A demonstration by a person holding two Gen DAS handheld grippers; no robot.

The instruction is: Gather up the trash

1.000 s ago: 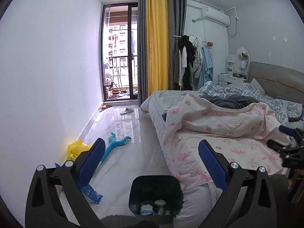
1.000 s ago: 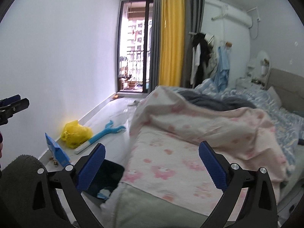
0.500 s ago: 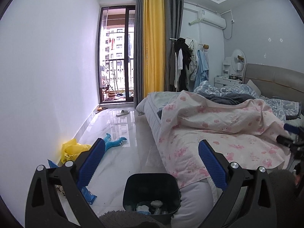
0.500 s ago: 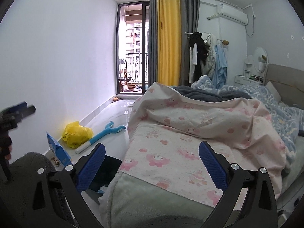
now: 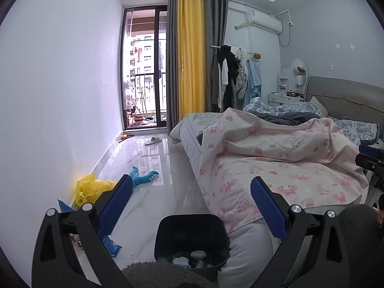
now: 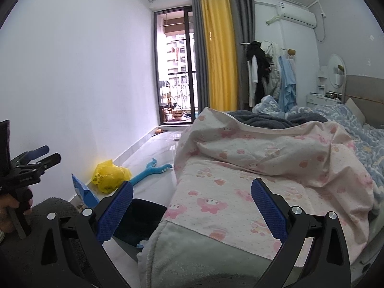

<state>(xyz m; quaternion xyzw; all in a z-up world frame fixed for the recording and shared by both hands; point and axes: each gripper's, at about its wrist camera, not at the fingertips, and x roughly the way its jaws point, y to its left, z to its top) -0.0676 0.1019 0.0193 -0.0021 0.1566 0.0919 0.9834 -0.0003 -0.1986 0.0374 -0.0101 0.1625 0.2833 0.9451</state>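
Both grippers are held level and raised, out over the foot of the bed, and nothing is gripped by either. The left gripper (image 5: 192, 199) is seen with its blue fingers (image 5: 115, 206) spread wide and empty; the right gripper (image 6: 192, 201) is likewise carried wide open with only air between its pads. A scanning pose is suggested by this, as if the room were being surveyed for what to pick up next.

The dark trash bin (image 5: 190, 237) is set on the floor right against the corner of the bed, directly below the left gripper, and a few pale crumpled scraps can be made out in its bottom. It is judged to be parked there so drops can be made from either side.

Loose trash is found along the left wall: a crumpled yellow plastic bag (image 6: 110, 175) lies against the baseboard, with a blue packet (image 6: 84, 190) just beside it and small bits near the packet. A blue toy (image 6: 153, 168) is stretched out on the floor near the bag; whether it counts as trash cannot be told.

The floor is glossy white tile, strongly reflective, so thin wrappers may be hard to pinch from it. The bed (image 6: 252, 168) is covered by a rumpled pink-patterned quilt. A balcony door and yellow curtain (image 5: 192, 55) are seen at the far end.
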